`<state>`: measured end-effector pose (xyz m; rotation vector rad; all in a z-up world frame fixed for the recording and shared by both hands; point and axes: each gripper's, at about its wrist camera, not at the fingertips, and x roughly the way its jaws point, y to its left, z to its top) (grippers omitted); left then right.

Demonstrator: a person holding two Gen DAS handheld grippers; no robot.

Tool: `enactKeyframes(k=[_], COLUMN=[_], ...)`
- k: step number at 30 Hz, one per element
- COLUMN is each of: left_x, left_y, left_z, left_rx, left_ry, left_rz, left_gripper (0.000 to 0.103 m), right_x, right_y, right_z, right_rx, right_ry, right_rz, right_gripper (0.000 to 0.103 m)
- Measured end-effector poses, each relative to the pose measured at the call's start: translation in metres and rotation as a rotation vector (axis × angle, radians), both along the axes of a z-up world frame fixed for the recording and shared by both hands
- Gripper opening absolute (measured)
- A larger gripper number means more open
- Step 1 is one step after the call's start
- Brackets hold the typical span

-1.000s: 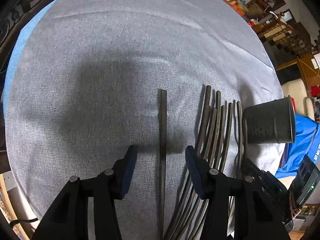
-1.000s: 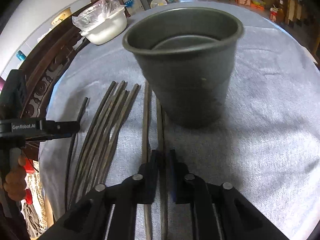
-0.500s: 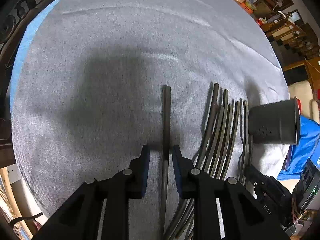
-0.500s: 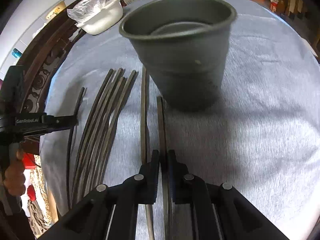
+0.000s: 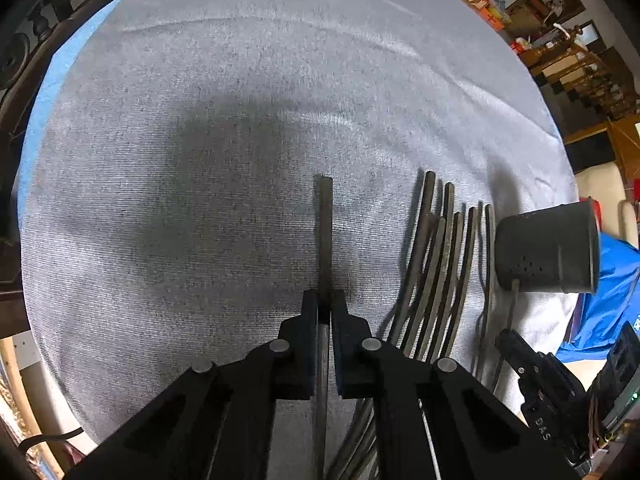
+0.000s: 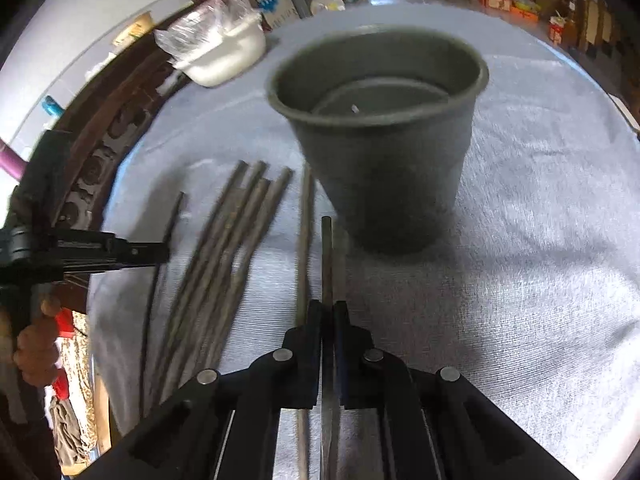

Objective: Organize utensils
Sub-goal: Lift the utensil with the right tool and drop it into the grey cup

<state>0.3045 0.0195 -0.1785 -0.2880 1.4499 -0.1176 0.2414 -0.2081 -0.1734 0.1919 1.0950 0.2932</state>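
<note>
Dark, slim chopsticks are what we are sorting, and the grey holder cup (image 6: pixel 380 136) is our landmark, standing upright on the cloth-covered bench (image 6: pixel 540 240).

Our right tongs (image 6: pixel 327 316) are closed on one chopstick (image 6: pixel 326 256), its blunt end pointing at the foot of the cup and just short of it. It looks raised off the cloth, though we cannot be sure. A second stick (image 6: pixel 305 232) lies flat just to the left of the held one, and a loose bundle (image 6: pixel 236 240) fans out further left of the cup.

Our left tongs (image 5: pixel 325 306) are pinched on a single stick (image 5: pixel 325 232) that lies well away from the cup (image 5: pixel 548 252), beyond the bundle (image 5: pixel 440 264); whether that stick rests on the cloth or is just clear of it we cannot tell.

We judge these sticks light, stiff and smooth, so they may pivot or slide between the pads. Both grips sit some way back from the blunt end, which seems sound: it leaves enough stick ahead to steer. For the right stick, we would need to tip it up and over the rim. The cup looks light too, and a knock against its wall might shove or topple it.

A white tub (image 6: pixel 224 56) with a plastic bag sits far behind the cup.
</note>
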Motion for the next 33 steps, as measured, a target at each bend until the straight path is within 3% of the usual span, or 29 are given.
enactKeyframes(k=[7,11,14,15,16,21,24,31,33], left_x=[-0.013,-0.008,0.001,0.004,0.009,0.024,0.028,0.038,0.037], left_y=[0.01,0.02,0.027,0.027,0.026,0.014,0.012,0.006,0.009], left_z=[0.033,0.025,0.023,0.025,0.027,0.013,0.003,-0.002,-0.001], left_rx=[0.008,0.009,-0.001,0.011,0.027,0.07,0.073,0.1,0.096], left_ry=[-0.077,-0.056,-0.056,-0.06,-0.068,-0.041,-0.01,-0.013,-0.02], left_rz=[-0.013,0.016,0.039,0.04,0.038,0.011,0.015,-0.001,-0.002], left_gripper=[0.006,0.006,0.022,0.036,0.044,0.044,0.041,0.008,0.007], right_x=[-0.02,-0.03,-0.032,-0.033,-0.033,-0.039,-0.043,-0.045,-0.047], right_y=[0.002,-0.002,-0.005,-0.006,-0.008,-0.02,-0.025,-0.035,-0.037], right_z=[0.036,0.052,0.054,0.054,0.054,0.058,0.062,0.064,0.068], right_rx=[0.052,0.105,0.123,0.129,0.142,0.179,0.185,0.204,0.208], right_ry=[-0.104,-0.134,-0.146,-0.145,-0.143,-0.163,-0.176,-0.192,-0.212], right_rz=[0.051,0.051,0.041,0.034,0.025,-0.004,-0.013,-0.025,-0.024], right_gripper=[0.007,0.007,0.007,0.007,0.007,0.007,0.007,0.007,0.007])
